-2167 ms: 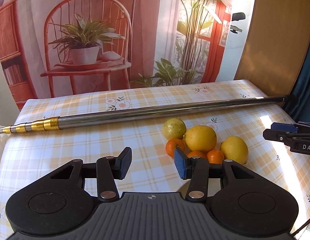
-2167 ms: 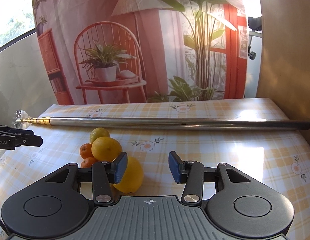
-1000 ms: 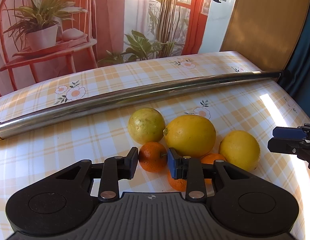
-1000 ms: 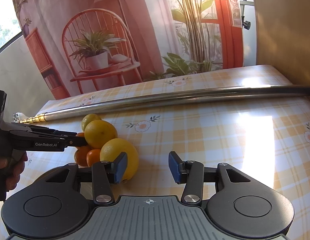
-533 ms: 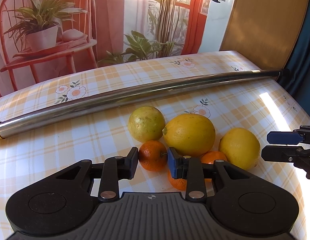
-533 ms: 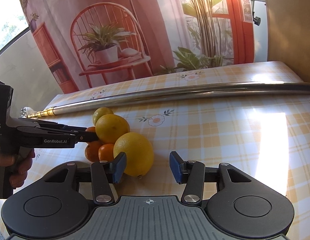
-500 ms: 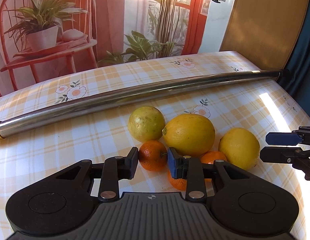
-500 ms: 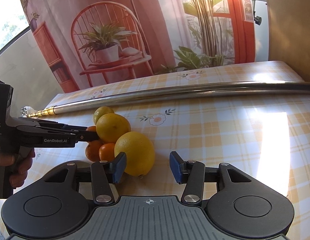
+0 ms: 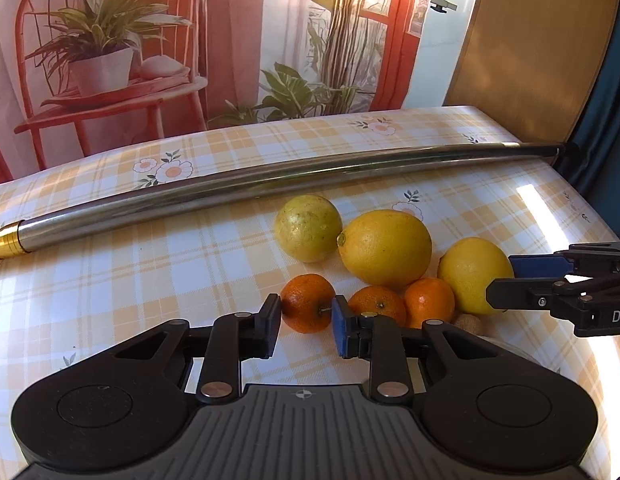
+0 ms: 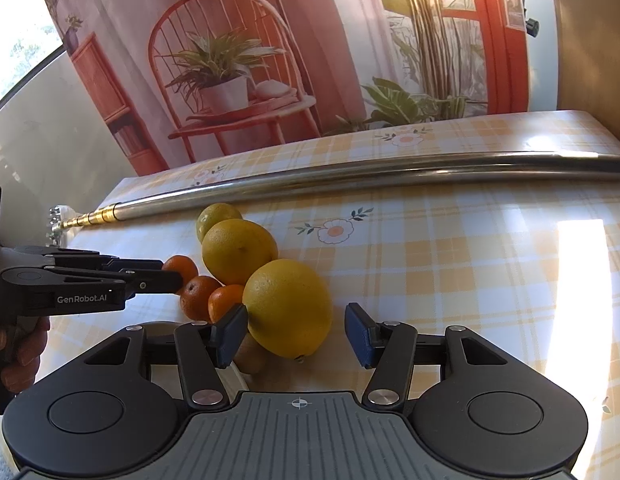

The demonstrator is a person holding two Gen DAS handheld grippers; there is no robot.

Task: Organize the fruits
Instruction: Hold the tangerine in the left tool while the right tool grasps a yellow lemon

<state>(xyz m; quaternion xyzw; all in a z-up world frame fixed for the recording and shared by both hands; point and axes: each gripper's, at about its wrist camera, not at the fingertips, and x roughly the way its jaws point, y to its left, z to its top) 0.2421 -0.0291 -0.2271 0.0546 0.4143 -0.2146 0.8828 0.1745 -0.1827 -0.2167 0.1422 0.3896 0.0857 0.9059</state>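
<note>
- The left tongs [image 9: 305,318] are closed on a small mandarin [image 9: 307,302], which sits on the bench [image 9: 149,264] at the left edge of the fruit group.
- The right tongs [image 10: 295,334] are open, with a big yellow lemon [image 10: 287,306] between the pads; the left pad is just beside it, the right pad apart.
- A long metal pole [image 9: 249,188] lies behind the fruits.

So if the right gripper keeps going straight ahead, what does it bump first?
Most likely the big yellow lemon, which sits just ahead between the open fingers of the right gripper, nearer its left finger. Exact depth is unclear.
</note>
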